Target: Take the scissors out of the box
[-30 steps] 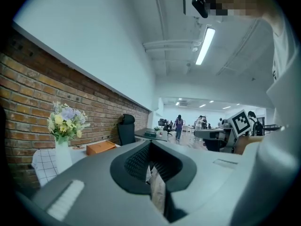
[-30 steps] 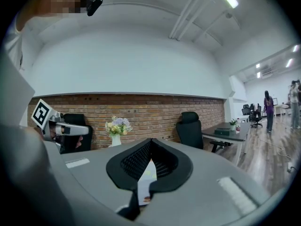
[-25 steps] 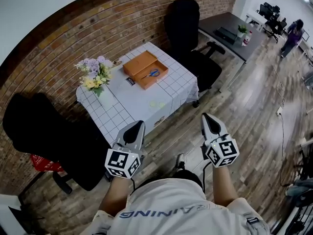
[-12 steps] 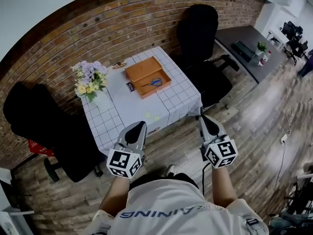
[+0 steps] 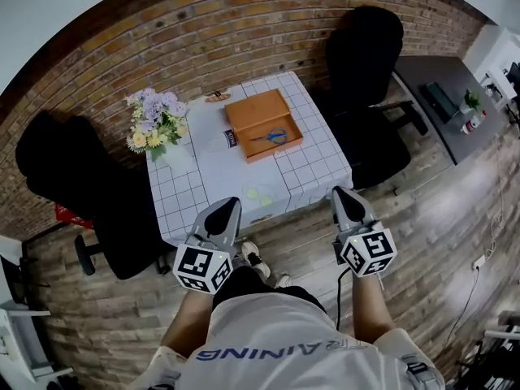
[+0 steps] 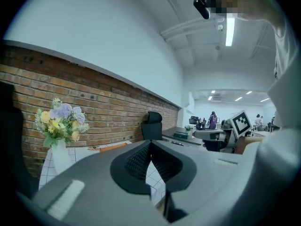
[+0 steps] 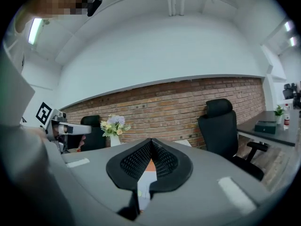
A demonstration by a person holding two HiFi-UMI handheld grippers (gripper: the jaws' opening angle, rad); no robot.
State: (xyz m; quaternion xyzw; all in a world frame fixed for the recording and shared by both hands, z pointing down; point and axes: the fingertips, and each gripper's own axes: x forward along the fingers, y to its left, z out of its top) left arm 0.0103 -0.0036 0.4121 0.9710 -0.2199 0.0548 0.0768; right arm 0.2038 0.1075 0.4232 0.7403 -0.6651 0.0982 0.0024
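Scissors (image 5: 275,136) in box (image 5: 257,107), well fwd of right hand-held gripper (image 5: 345,195).

An office: a black swivel chair (image 5: 366,63), a dark desk (image 5: 422,75), ceiling strip lights (image 6: 229,29).

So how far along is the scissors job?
Nothing done: the scissors lie in the open box on the table. In hand: nothing; left gripper and right gripper are shut, empty, away from the box. Remaining: reach, grasp, lift out.
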